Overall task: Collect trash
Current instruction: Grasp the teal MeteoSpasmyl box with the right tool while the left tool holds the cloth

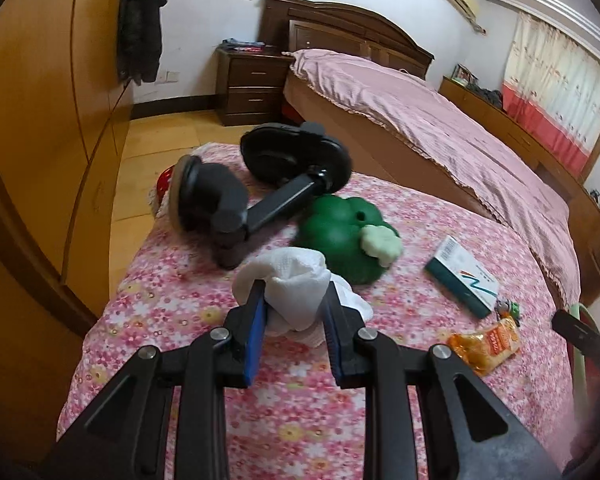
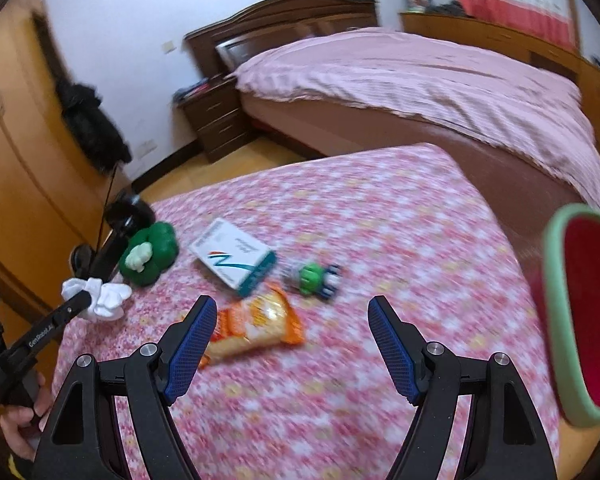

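A crumpled white tissue (image 1: 296, 284) sits between the blue pads of my left gripper (image 1: 294, 300), which is shut on it just above the pink floral tabletop (image 1: 260, 420). The tissue also shows in the right wrist view (image 2: 100, 298) at the tip of the left gripper. My right gripper (image 2: 292, 312) is open and empty, above an orange snack wrapper (image 2: 256, 326). The wrapper also shows in the left wrist view (image 1: 484, 344). A red bin with a green rim (image 2: 580, 312) is at the right edge.
On the table lie a green broccoli toy (image 1: 344, 232), a black suction-cup phone mount (image 1: 260, 196), a white and teal box (image 1: 464, 276) and a small green toy (image 2: 314, 276). A bed with a pink cover (image 1: 440, 128) stands beyond, a wardrobe (image 1: 40, 120) at left.
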The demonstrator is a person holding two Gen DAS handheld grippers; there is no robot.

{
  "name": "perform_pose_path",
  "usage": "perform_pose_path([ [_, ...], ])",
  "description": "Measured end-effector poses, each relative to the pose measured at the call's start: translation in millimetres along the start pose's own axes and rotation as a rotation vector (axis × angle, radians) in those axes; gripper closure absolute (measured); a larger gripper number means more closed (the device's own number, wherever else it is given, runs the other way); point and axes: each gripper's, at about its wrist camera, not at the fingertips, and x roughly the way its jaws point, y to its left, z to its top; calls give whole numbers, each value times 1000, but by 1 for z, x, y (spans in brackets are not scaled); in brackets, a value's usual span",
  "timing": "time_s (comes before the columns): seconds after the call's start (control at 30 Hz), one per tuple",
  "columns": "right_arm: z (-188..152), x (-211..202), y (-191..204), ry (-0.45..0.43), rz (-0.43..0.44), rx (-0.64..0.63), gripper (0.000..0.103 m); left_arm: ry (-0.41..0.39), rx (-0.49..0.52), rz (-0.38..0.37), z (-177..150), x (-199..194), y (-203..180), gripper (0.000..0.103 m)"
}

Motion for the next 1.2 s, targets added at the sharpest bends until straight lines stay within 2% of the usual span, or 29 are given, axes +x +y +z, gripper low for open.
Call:
perform_pose_path([
  [0.07, 4, 16, 10, 22, 12, -47, 20, 13, -9, -8, -1, 4, 5, 76],
  [0.17, 9, 35, 21, 47, 29, -94, 19, 23, -17, -5, -1, 8, 10, 76],
  [0.57, 23, 98, 48, 144, -35, -308, 19, 26, -18, -7, -4, 10, 11, 76],
  [0.73, 26, 121, 46, 220, -43, -304, 19, 39, -29, -25, -5, 11, 16, 76],
  [0.97, 30, 129, 44, 210, -45, -276, 19, 58, -32, -32, -6, 13, 18, 76],
  [1.03, 31, 129, 45, 205, -51, -279, 21, 60, -34, -35, -6, 14, 18, 76],
  [1.1, 33, 130, 47, 193, -52, -291, 33, 60, -40, -44, -6, 13, 19, 76],
  [1.2, 33, 128, 50, 177, -61, -301, 36, 57, -44, -48, -6, 12, 20, 76],
])
